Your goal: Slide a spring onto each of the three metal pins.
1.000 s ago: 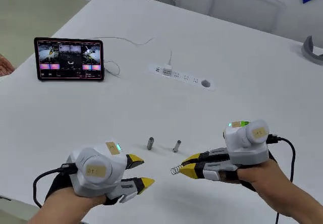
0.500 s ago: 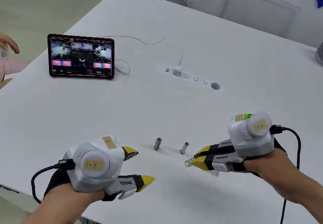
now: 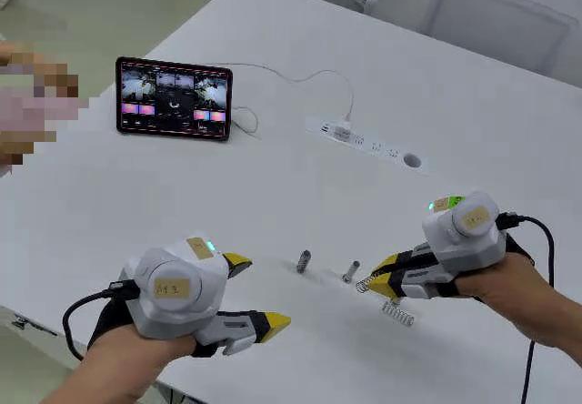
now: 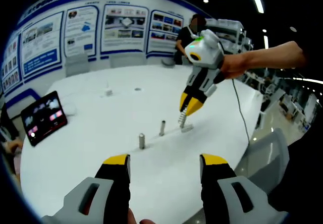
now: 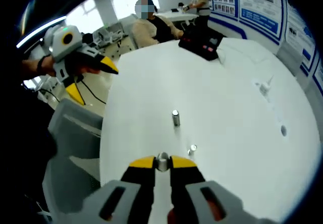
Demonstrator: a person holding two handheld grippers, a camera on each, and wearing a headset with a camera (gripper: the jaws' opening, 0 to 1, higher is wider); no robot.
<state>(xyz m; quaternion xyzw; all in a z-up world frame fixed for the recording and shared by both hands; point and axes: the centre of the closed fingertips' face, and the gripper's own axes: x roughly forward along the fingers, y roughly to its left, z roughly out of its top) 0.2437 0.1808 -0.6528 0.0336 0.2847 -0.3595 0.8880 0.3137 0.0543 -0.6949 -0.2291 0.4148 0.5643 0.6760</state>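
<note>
Head view shows the right gripper point(image 3: 380, 286) clamped on a spring point(image 3: 366, 283), whose free end sits just beside the nearer pin point(image 3: 350, 272). Compared with 1 second ago, the gap between spring and pin is far smaller. The tablet point(image 3: 174, 98) also drifts across the frame, but that is camera motion, while the closing gap is real.

Right gripper view looks along the shut jaws with the spring point(image 5: 162, 158) end-on between the tips. The nearer pin point(image 5: 192, 149) stands slightly off to one side, so the bore is not yet lined up over it.

A loose spring point(image 3: 397, 313) lies on the table point(image 3: 273, 176) under that gripper. The farther pin point(image 3: 303, 261) looks ribbed and may already carry a spring, though it is too small to be sure.

The left gripper point(image 3: 259, 290) waits well apart from the pins, jaws spread and holding nothing.

My read is that the approach is nearly finished. Next comes a small sideways correction, then threading the spring down onto the pin.
</note>
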